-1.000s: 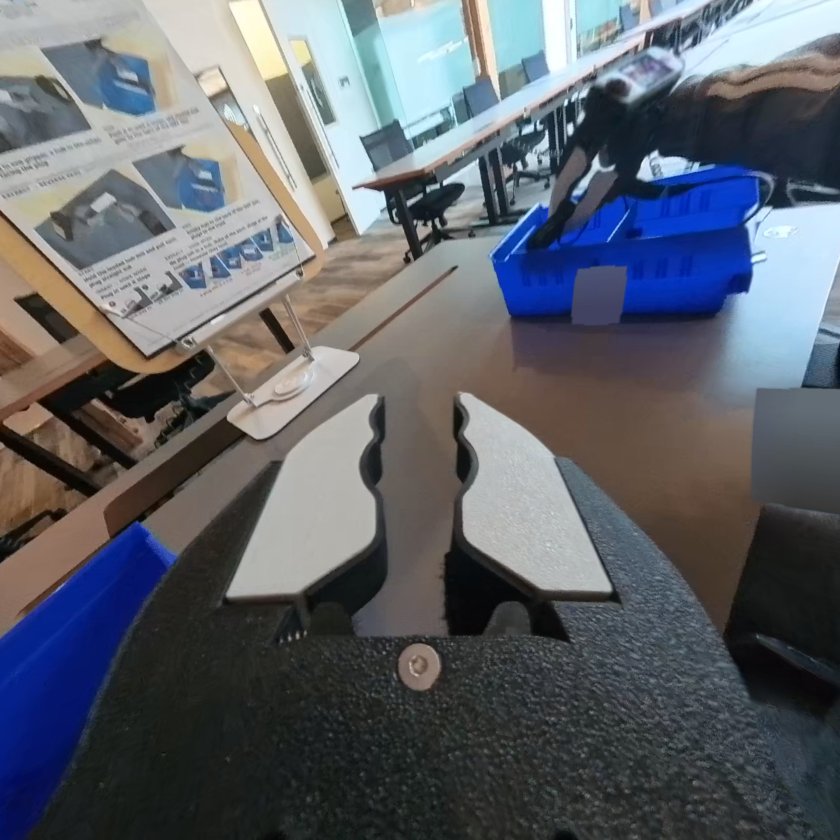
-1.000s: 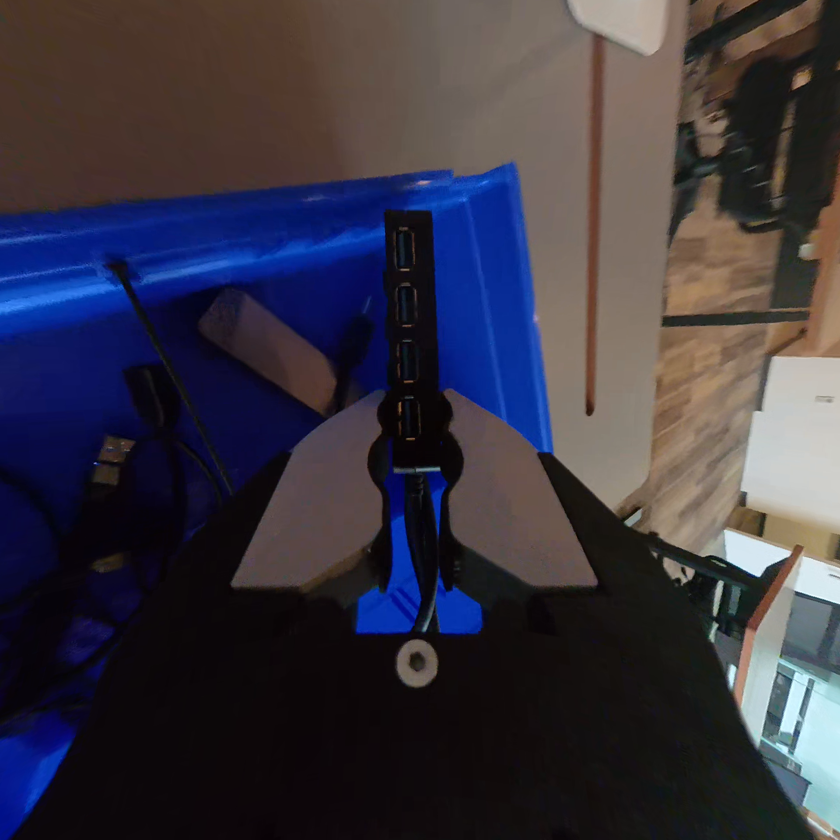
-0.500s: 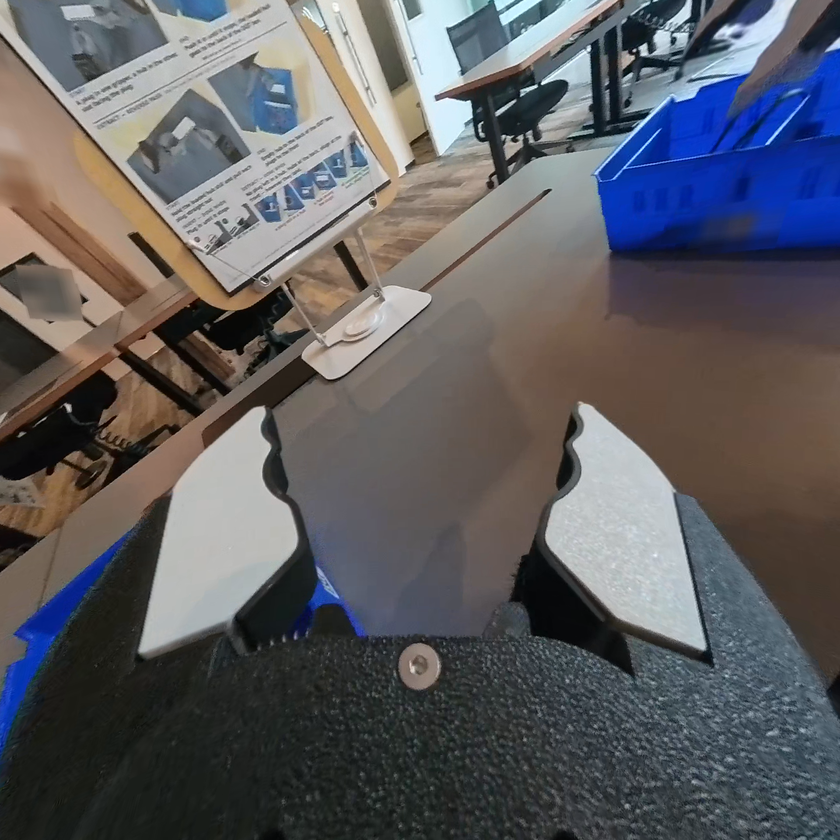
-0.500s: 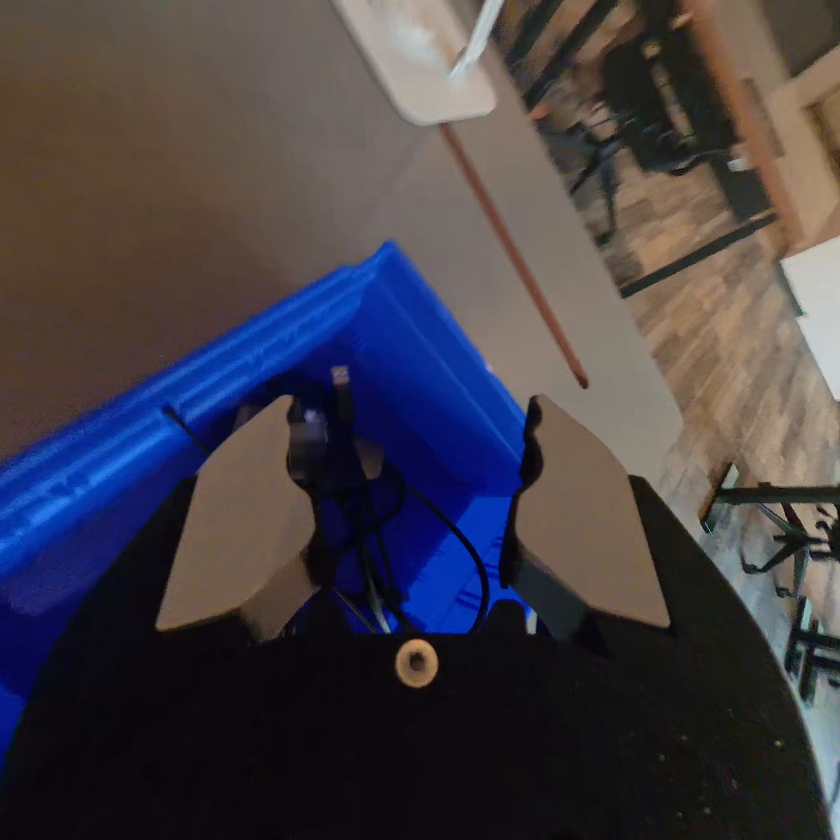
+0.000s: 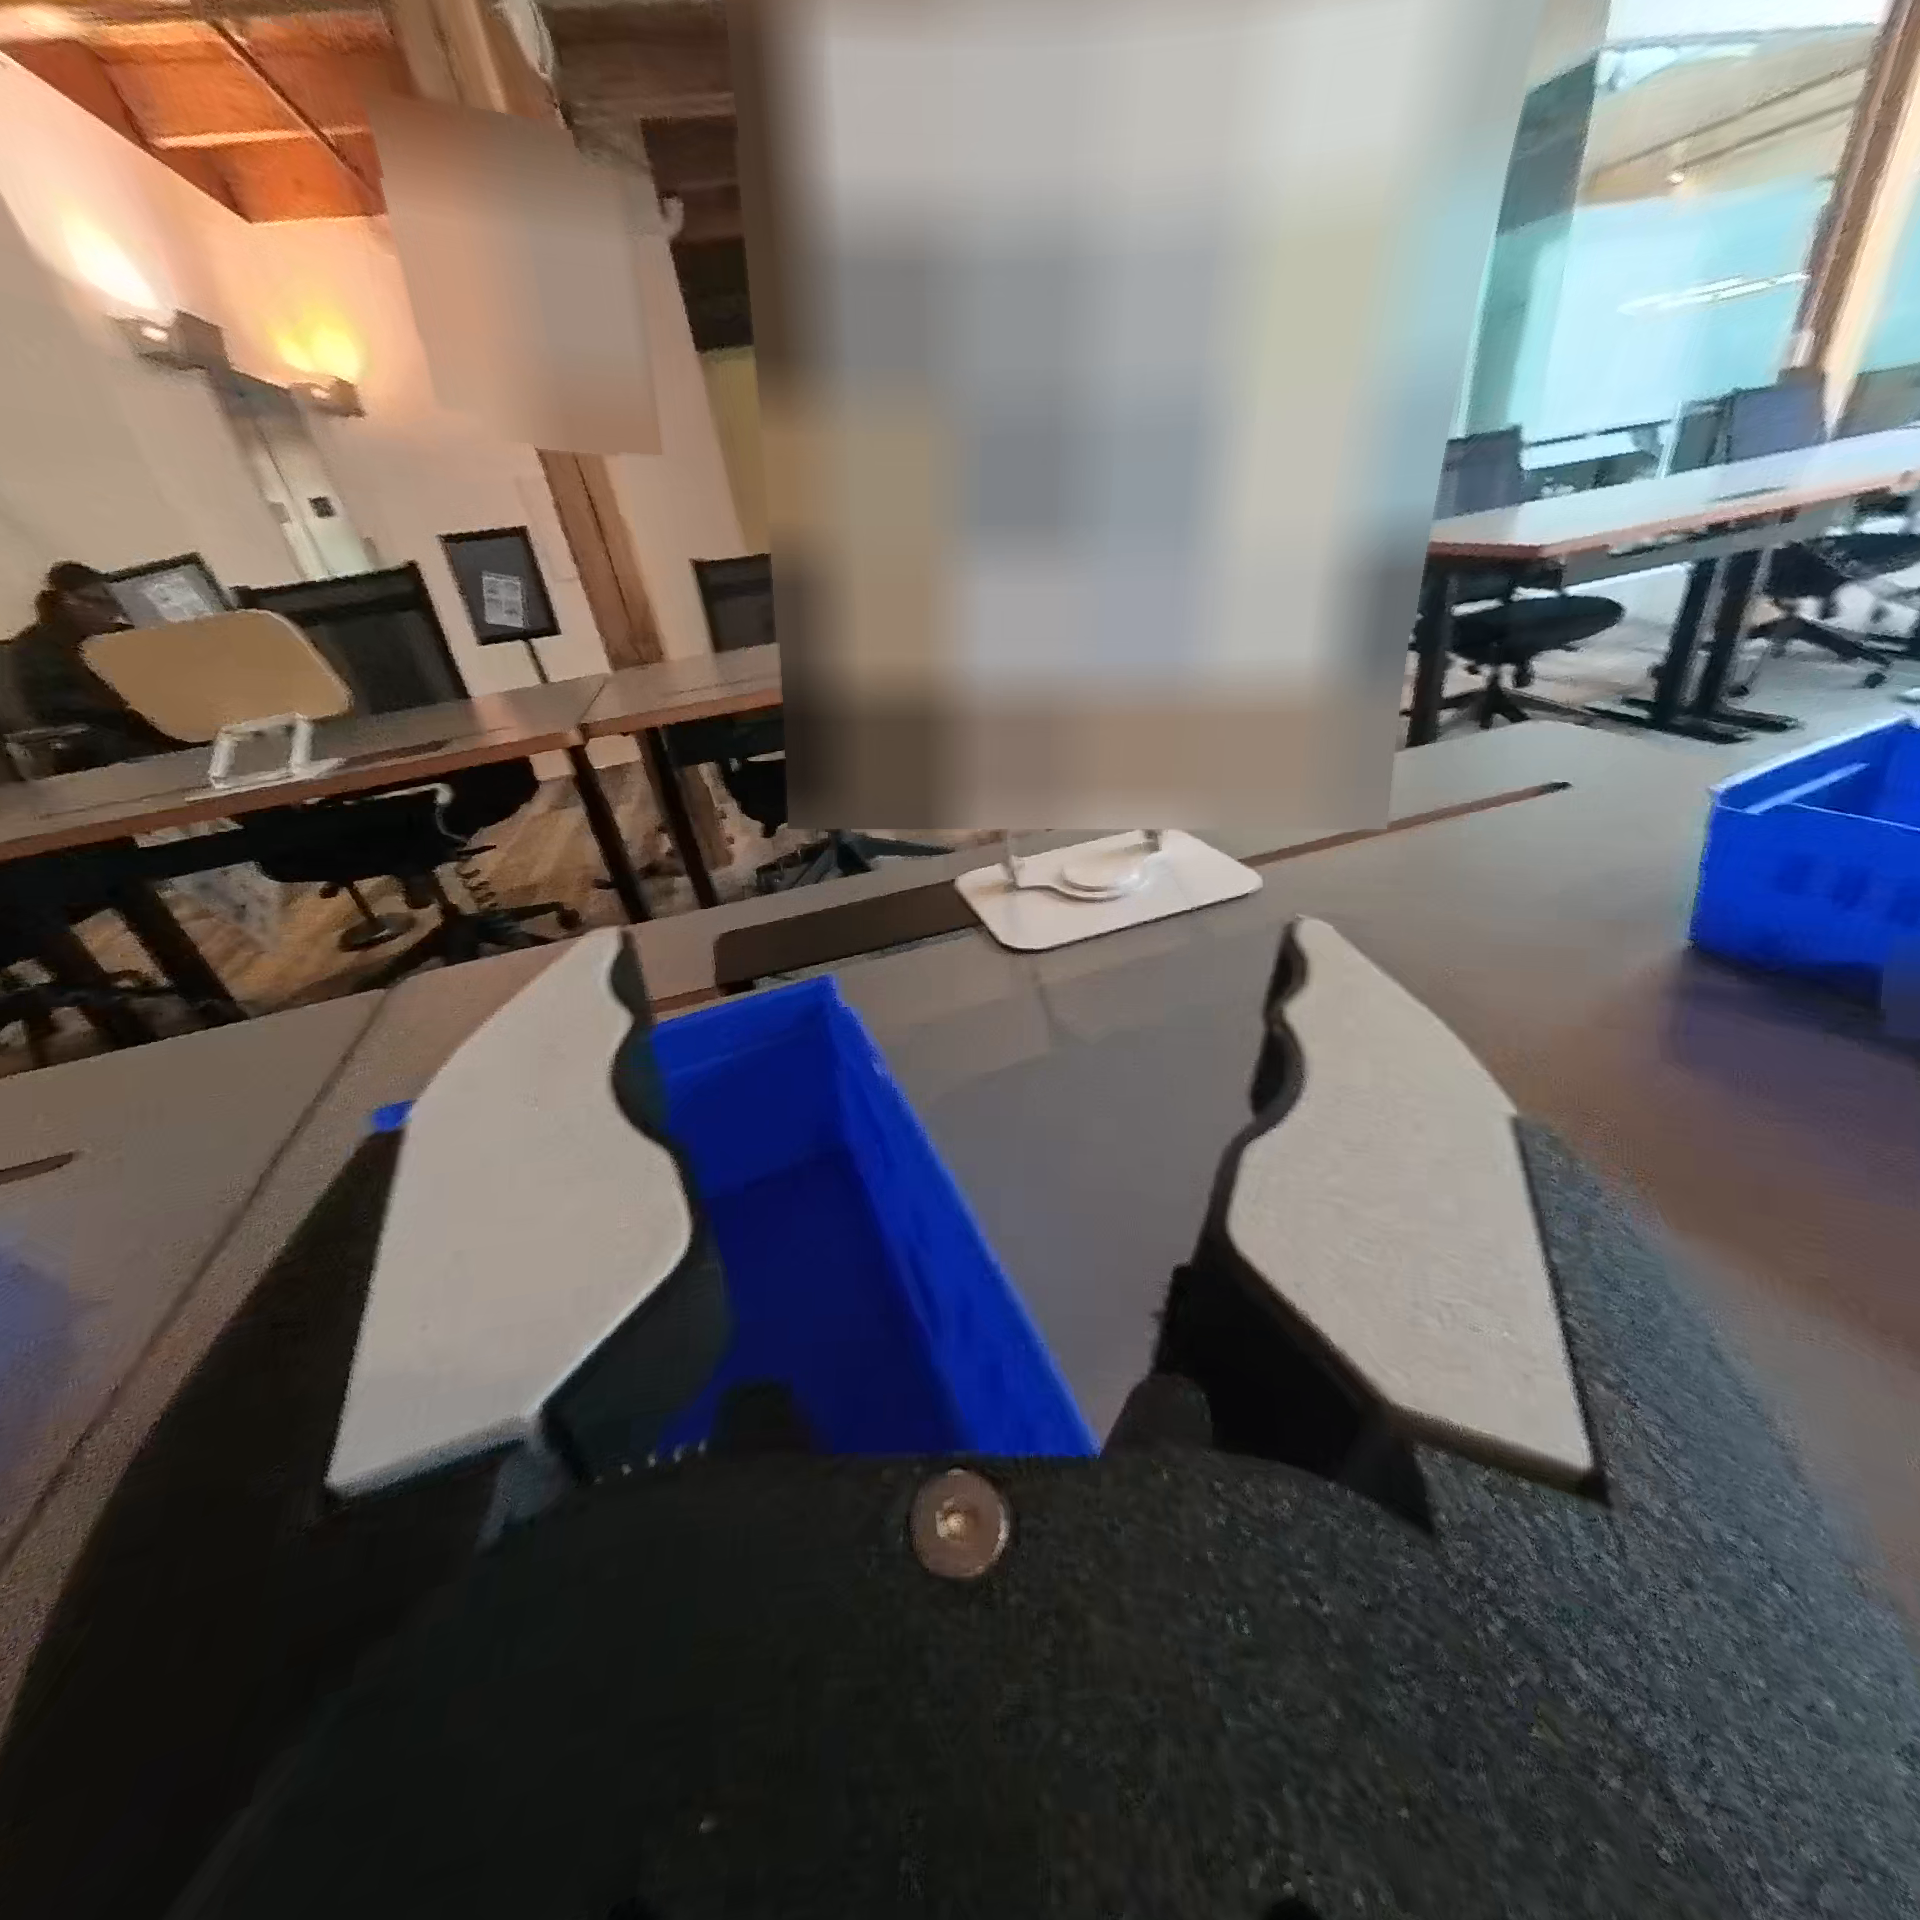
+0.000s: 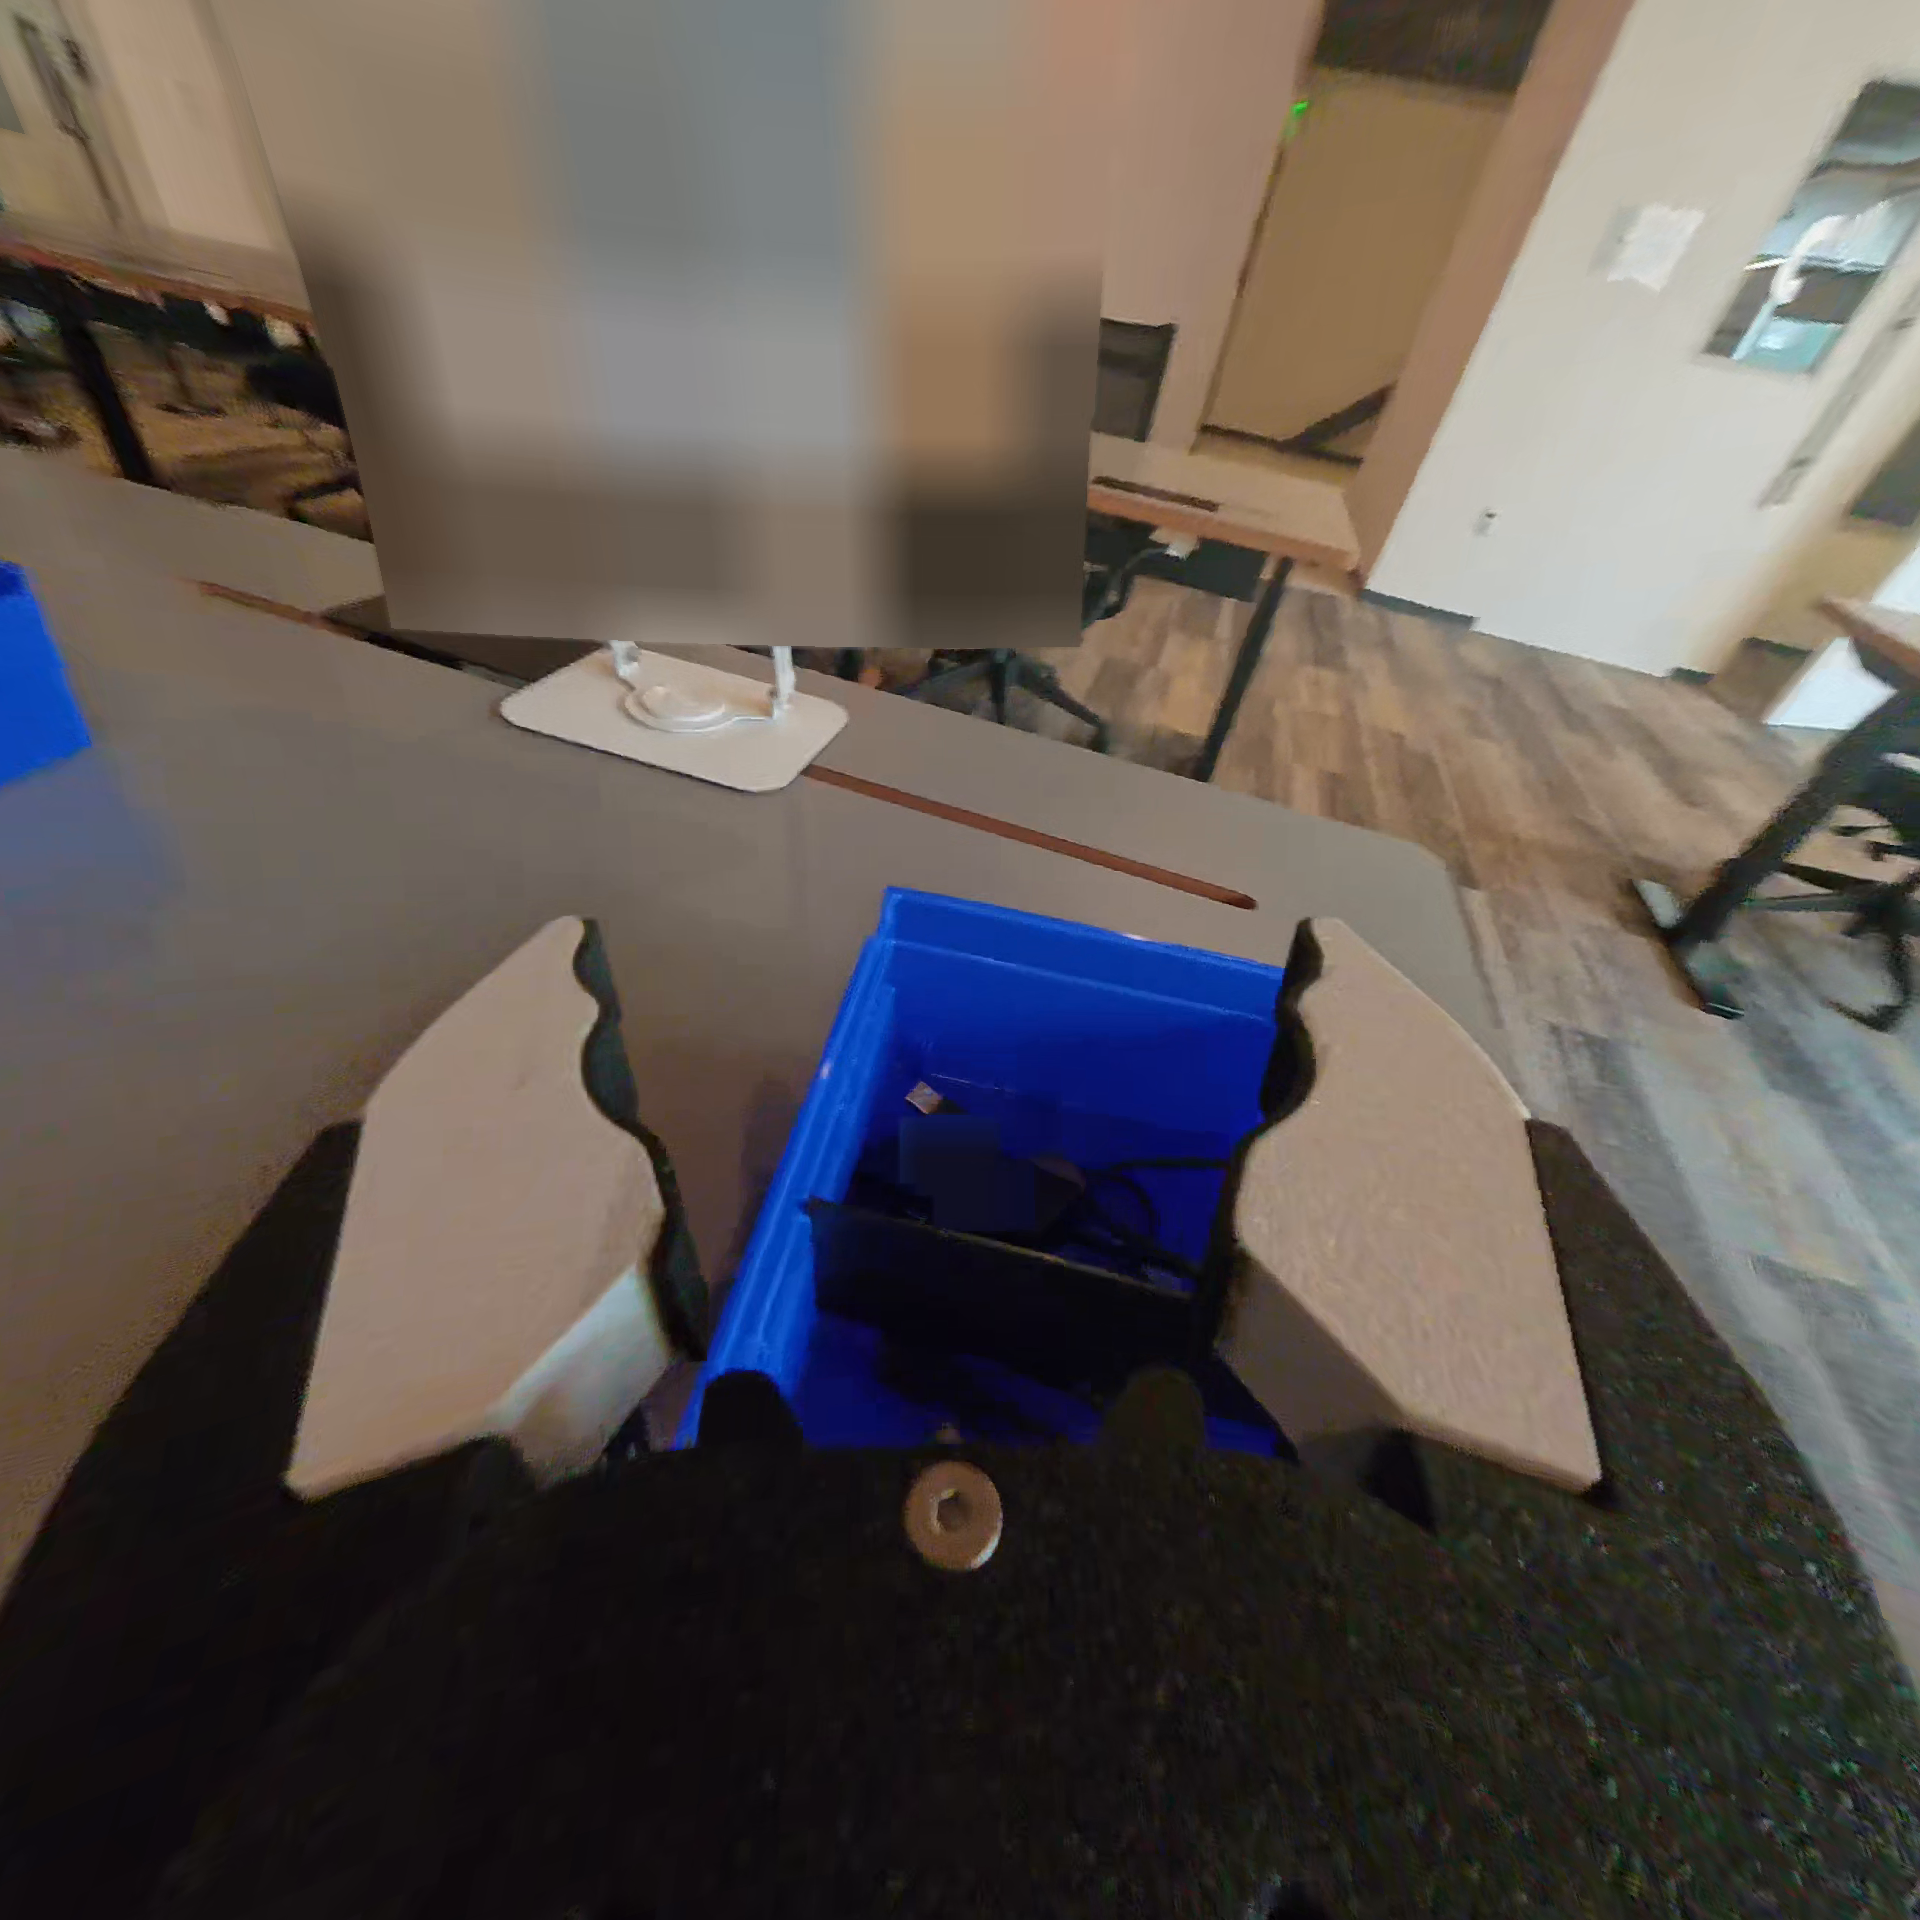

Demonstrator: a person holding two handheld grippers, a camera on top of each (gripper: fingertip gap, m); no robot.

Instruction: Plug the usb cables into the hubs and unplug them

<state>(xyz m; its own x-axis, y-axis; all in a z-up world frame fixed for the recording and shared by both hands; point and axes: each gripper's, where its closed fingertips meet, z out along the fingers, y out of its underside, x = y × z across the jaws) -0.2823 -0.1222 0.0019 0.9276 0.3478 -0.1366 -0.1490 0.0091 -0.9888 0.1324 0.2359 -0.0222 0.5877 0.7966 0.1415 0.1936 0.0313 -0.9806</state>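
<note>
My left gripper [image 5: 958, 940] is wide open and empty, above the near end of a blue bin [image 5: 831, 1195] on the dark table [image 5: 1507, 1060]. My right gripper [image 6: 940, 935] is also wide open and empty, held over a second blue bin [image 6: 1039, 997] at the table's right end. In that bin lie a black USB hub [image 6: 987, 1262] and a tangle of black cables [image 6: 1122, 1195]. The same bin also shows far right in the left wrist view [image 5: 1808, 883]. The left bin's contents are hidden.
A white stand base [image 5: 1107, 883] holding a blurred instruction sheet stands at the table's far edge; it also shows in the right wrist view [image 6: 675, 712]. A brown slot [image 6: 1029, 831] runs along the table. Other desks, office chairs [image 5: 1507, 634] and wood floor lie beyond.
My right gripper opened and let go of the black USB hub, which now lies in the bin, then lifted back. My left gripper opened wide and swung to face the stand.
</note>
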